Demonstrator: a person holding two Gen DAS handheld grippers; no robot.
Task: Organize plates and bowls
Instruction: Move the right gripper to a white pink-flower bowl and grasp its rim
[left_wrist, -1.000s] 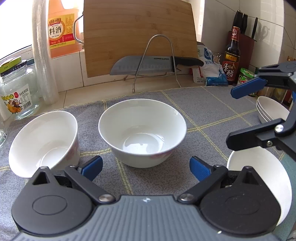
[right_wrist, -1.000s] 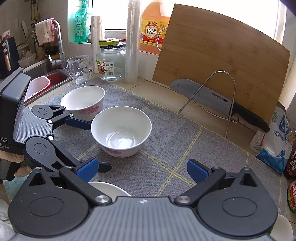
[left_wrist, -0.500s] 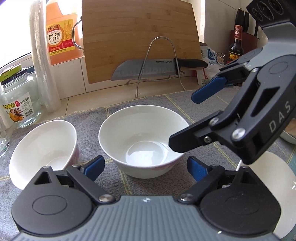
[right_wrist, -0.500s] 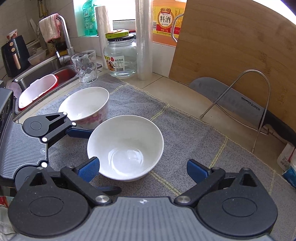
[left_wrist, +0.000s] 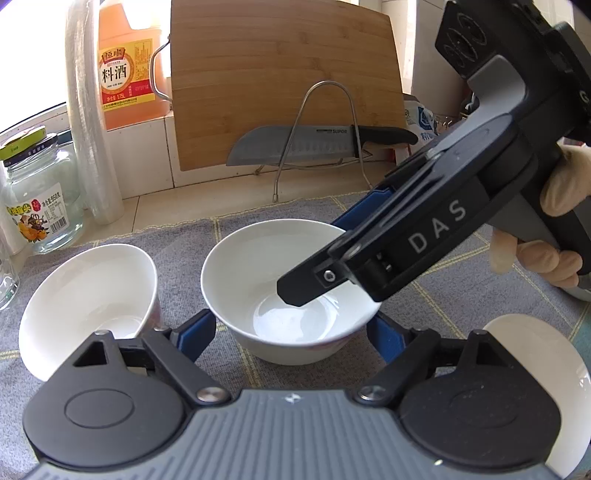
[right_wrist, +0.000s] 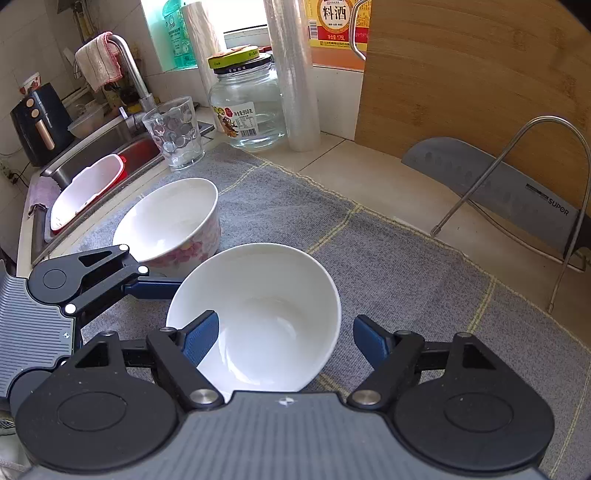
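Right gripper (right_wrist: 284, 339): jaws just closing, not yet clamped; one finger inside the plain white bowl (right_wrist: 273, 295), the other outside its rim.
Left gripper (left_wrist: 290, 332): jaws just closing, pads beside that bowl's flanks; contact cannot be told.
Bowl: upright on grey mat (right_wrist: 406, 277), floral bowl (right_wrist: 173, 221) just beside it. Likely glazed ceramic: stiff, slippery, chippable. Pinch the rim wall.

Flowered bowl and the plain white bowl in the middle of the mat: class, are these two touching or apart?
Apart. The left wrist view shows a strip of grey mat between the flowered bowl and the middle bowl; their rims do not meet.
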